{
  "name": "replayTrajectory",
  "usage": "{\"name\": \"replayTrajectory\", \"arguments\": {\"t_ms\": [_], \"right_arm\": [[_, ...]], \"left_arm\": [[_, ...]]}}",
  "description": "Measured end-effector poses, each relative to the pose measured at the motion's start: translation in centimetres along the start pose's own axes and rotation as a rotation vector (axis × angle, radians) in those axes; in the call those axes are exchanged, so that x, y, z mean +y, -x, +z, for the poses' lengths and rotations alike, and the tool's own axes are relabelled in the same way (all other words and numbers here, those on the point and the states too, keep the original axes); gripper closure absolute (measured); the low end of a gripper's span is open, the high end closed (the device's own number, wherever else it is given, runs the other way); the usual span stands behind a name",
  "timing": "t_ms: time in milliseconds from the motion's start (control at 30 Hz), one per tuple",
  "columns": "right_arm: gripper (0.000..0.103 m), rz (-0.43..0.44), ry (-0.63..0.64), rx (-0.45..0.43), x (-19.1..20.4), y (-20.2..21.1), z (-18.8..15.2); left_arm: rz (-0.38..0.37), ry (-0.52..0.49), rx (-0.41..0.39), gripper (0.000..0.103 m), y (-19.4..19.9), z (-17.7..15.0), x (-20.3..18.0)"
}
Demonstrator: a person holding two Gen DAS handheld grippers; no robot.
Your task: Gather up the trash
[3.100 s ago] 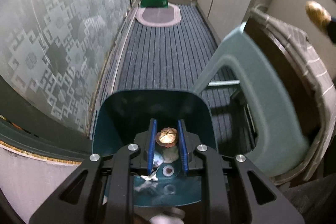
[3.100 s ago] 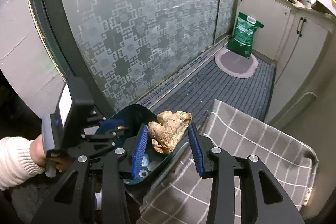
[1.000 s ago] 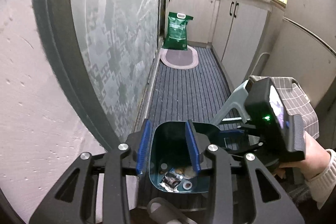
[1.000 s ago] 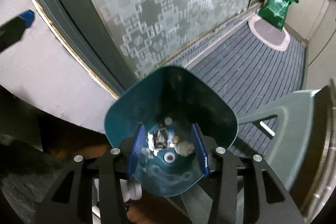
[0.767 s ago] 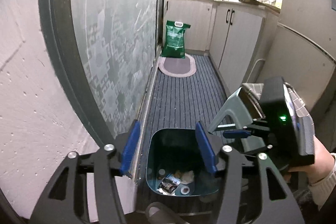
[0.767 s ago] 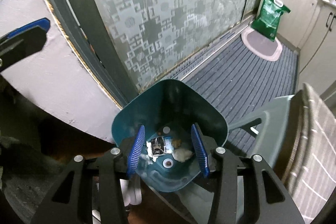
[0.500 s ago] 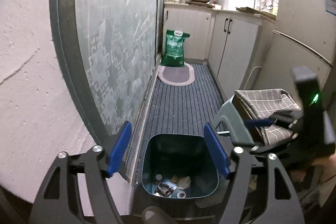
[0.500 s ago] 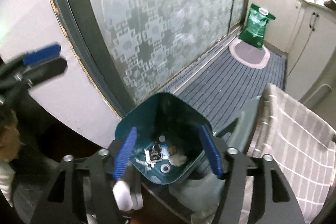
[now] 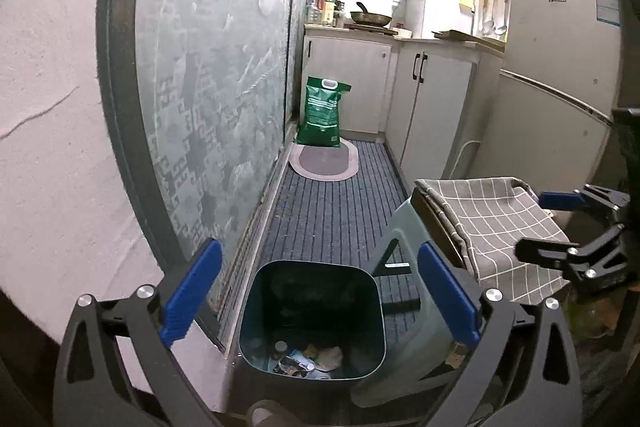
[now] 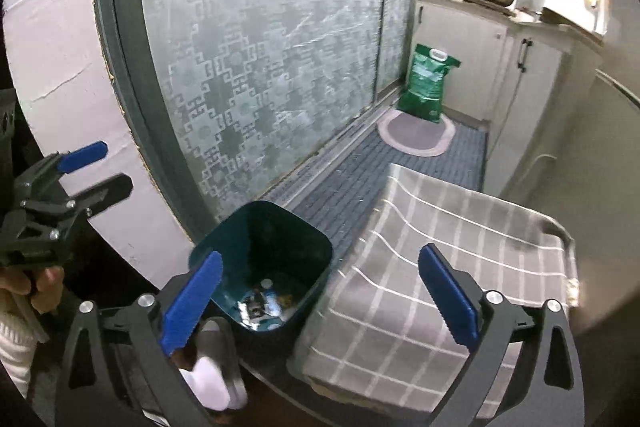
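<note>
A dark teal trash bin [image 9: 312, 311] stands on the floor by the frosted glass door; it also shows in the right wrist view [image 10: 264, 259]. Several bits of trash [image 9: 308, 357] lie at its bottom, also seen in the right wrist view [image 10: 266, 303]. My left gripper [image 9: 318, 297] is wide open and empty, held above the bin. My right gripper [image 10: 320, 297] is wide open and empty, above the bin's right rim and the checked cloth. Each gripper shows in the other's view: the right one [image 9: 560, 223], the left one [image 10: 86, 173].
A grey checked cloth [image 10: 432, 267] covers a grey-green plastic stool [image 9: 404, 239] right of the bin. The frosted glass sliding door [image 9: 212, 87] runs along the left. A green bag [image 9: 323, 113] and oval mat [image 9: 325, 161] lie at the corridor's end, by cabinets [image 9: 432, 107] and a fridge [image 9: 560, 75].
Both grippers have risen away from the bin and opened wider. The ginger-like lump and small round piece held earlier are no longer in the jaws.
</note>
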State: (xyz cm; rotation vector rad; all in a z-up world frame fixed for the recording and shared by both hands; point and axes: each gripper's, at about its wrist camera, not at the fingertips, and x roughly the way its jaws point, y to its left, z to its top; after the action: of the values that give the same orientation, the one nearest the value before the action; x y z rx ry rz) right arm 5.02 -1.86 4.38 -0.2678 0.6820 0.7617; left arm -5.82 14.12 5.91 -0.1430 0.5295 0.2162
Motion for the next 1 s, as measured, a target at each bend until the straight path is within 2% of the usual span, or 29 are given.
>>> {"name": "replayTrajectory", "arguments": {"t_ms": [233, 433, 600, 733, 1000], "right_arm": [[0.003, -0.04, -0.052, -0.028, -2.0, 1.6, -2.6], [0.003, -0.078, -0.097, -0.043, -3.5, 2.1, -4.2], [0.003, -0.13, -0.097, -0.051, -4.4, 1.6, -4.5], [0.003, -0.127, -0.138, -0.047, -5.3, 1.3, -4.6], [0.003, -0.112, -0.1, -0.049, -4.2, 1.2, -4.3]], "left_arm": [[-0.031, -0.003, -0.011, 0.003, 0.6, -0.6, -1.7], [-0.02, 0.013, -0.019, 0.003, 1.1, -0.8, -1.9], [-0.001, -0.016, 0.002, 0.003, 0.5, -1.2, -2.5], [0.026, -0.031, 0.023, 0.003, -0.3, -1.6, -2.8], [0.052, -0.039, 0.023, 0.003, -0.2, -1.7, -3.1]]}}
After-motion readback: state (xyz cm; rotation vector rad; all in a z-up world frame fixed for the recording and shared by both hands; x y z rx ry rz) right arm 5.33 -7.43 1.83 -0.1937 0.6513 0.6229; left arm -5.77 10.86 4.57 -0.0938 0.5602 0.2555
